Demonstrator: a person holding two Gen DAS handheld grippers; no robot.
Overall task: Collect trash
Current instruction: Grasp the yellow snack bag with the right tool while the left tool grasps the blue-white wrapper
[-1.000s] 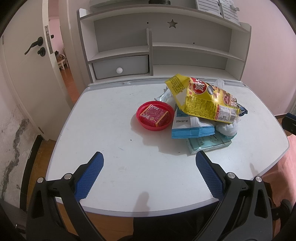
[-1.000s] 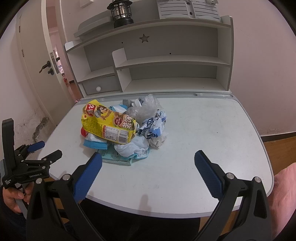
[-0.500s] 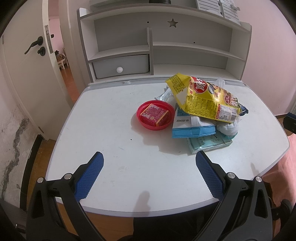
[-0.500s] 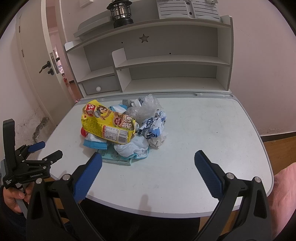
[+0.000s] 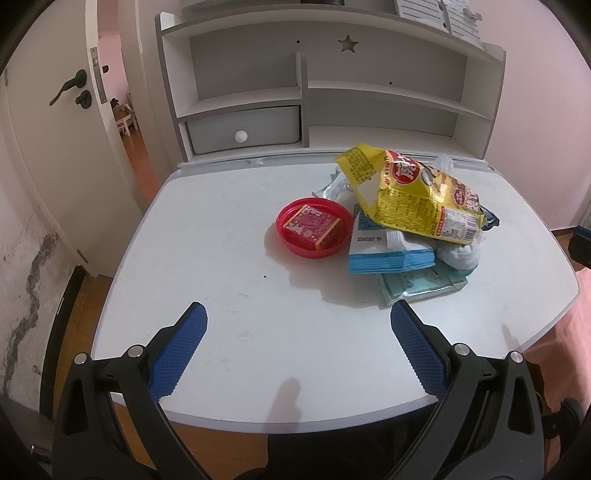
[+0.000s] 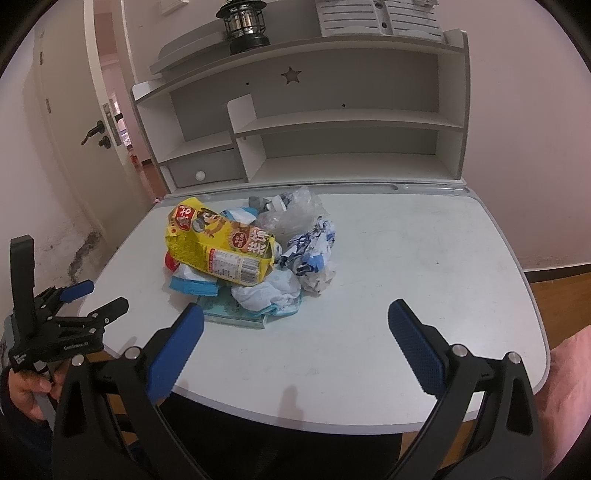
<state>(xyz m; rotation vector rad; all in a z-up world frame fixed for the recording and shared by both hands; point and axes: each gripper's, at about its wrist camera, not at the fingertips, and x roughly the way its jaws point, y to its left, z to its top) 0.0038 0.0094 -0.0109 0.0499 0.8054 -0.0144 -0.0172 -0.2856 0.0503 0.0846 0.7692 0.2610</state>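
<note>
A pile of trash lies mid-desk: a yellow snack bag (image 5: 410,194) on top, also in the right wrist view (image 6: 218,247), a blue-and-white tissue pack (image 5: 388,249), a teal flat packet (image 5: 421,286), crumpled white tissue (image 6: 266,293), a crumpled blue-white wrapper (image 6: 312,251) and clear plastic (image 6: 291,214). A red bowl (image 5: 314,227) holds a small red box (image 5: 314,225). My left gripper (image 5: 297,343) is open and empty over the near desk edge; it also shows in the right wrist view (image 6: 96,295). My right gripper (image 6: 295,339) is open and empty, short of the pile.
The white desk (image 5: 221,240) has a shelf unit (image 5: 332,92) with a small drawer (image 5: 243,125) at the back. A black lantern (image 6: 243,26) stands on the shelf top. A door (image 5: 48,129) stands open on the left.
</note>
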